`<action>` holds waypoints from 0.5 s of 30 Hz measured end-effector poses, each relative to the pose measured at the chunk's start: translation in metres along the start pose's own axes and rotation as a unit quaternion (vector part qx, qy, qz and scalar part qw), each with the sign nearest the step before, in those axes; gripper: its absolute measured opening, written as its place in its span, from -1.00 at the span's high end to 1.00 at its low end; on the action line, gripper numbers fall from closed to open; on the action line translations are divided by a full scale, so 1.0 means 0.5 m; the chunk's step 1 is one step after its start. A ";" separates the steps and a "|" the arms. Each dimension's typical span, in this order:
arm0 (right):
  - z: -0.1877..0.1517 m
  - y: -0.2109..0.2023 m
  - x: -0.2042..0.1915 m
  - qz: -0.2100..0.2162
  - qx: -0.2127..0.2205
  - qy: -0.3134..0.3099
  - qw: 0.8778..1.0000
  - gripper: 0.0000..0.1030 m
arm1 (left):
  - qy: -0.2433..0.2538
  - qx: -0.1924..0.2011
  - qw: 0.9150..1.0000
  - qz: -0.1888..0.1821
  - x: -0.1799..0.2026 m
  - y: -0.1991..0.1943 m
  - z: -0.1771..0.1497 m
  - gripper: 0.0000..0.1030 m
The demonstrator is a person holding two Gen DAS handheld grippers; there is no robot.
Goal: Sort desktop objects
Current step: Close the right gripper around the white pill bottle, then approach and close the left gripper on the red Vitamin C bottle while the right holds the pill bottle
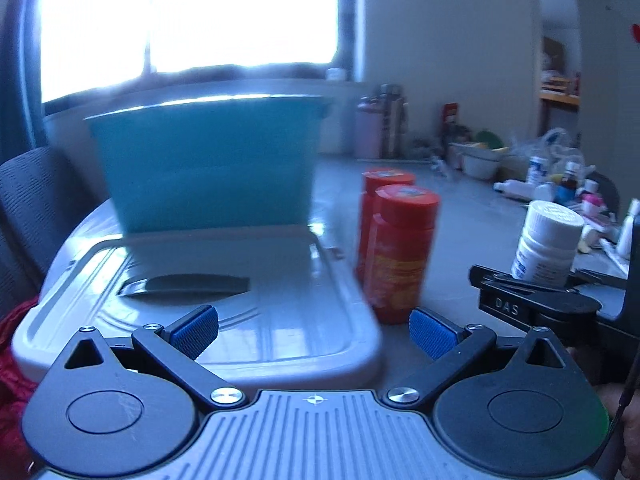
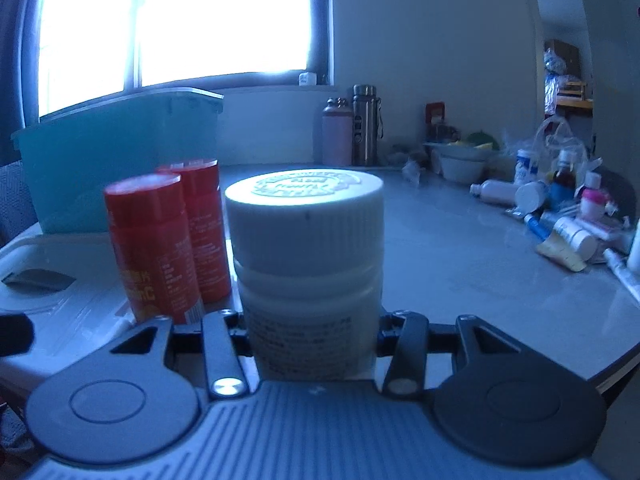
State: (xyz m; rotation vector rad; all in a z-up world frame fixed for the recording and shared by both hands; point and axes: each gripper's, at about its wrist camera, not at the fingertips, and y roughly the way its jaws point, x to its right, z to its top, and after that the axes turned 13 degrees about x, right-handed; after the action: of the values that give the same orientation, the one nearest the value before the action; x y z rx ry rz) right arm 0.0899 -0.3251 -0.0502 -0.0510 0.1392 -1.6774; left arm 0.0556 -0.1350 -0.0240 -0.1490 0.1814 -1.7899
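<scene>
Left wrist view: the left gripper (image 1: 314, 330) gapes wide, holding nothing, over the grey lid (image 1: 224, 280) beside two red bottles (image 1: 400, 252). Right wrist view: the right gripper (image 2: 312, 344) clamps the white bottle (image 2: 308, 264), right of those bottles; only here is the embossed cap visible.

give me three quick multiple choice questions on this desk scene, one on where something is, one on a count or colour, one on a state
1. Where do the red bottles stand?
A. inside the teal bin
B. beside the grey lid, in front of the teal bin
C. in the pile of bottles on the right

2. How many red bottles are there?
A. one
B. two
C. four

3. What is the right gripper doing?
A. hanging open and empty
B. closed on a red bottle
C. closed on the white bottle

Answers:
1 B: they stand upright next to the grey lid, with the teal bin behind.
2 B: two red caps show, one behind the other.
3 C: the white bottle sits clamped between its fingers, while the left gripper is open.
</scene>
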 end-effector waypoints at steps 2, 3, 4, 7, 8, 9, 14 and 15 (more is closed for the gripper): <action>0.007 -0.014 0.006 -0.008 0.005 0.000 1.000 0.06 | 0.000 0.005 1.000 -0.010 0.010 -0.006 -0.002 -0.99; 0.010 -0.020 0.010 -0.012 0.006 0.001 1.000 0.06 | 0.001 0.006 1.000 -0.013 0.015 -0.009 -0.003 -0.99; 0.012 -0.026 0.014 -0.015 0.007 0.001 1.000 0.06 | 0.000 0.005 1.000 -0.016 0.018 -0.012 -0.005 -0.99; 0.013 -0.045 0.021 -0.022 0.005 -0.002 1.000 0.06 | 0.001 0.002 1.000 -0.021 0.028 -0.020 -0.012 -0.99; 0.013 -0.050 0.024 -0.024 0.004 -0.005 1.000 0.06 | 0.004 0.000 1.000 -0.021 0.031 -0.021 -0.014 -0.99; 0.012 -0.053 0.027 -0.025 0.003 -0.006 1.000 0.06 | 0.008 -0.001 1.000 -0.021 0.034 -0.022 -0.016 -0.99; 0.011 -0.066 0.041 -0.033 -0.005 -0.004 0.999 0.06 | 0.014 -0.012 1.000 -0.017 0.039 -0.029 -0.031 -0.99; 0.010 -0.072 0.043 -0.033 -0.005 -0.002 0.999 0.06 | 0.017 -0.012 1.000 -0.016 0.039 -0.030 -0.033 -0.99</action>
State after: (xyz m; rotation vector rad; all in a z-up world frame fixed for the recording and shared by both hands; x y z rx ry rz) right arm 0.0528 -0.3427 -0.0417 -0.0674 0.1434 -1.7418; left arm 0.0336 -0.1499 -0.0372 -0.1403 0.2257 -1.8229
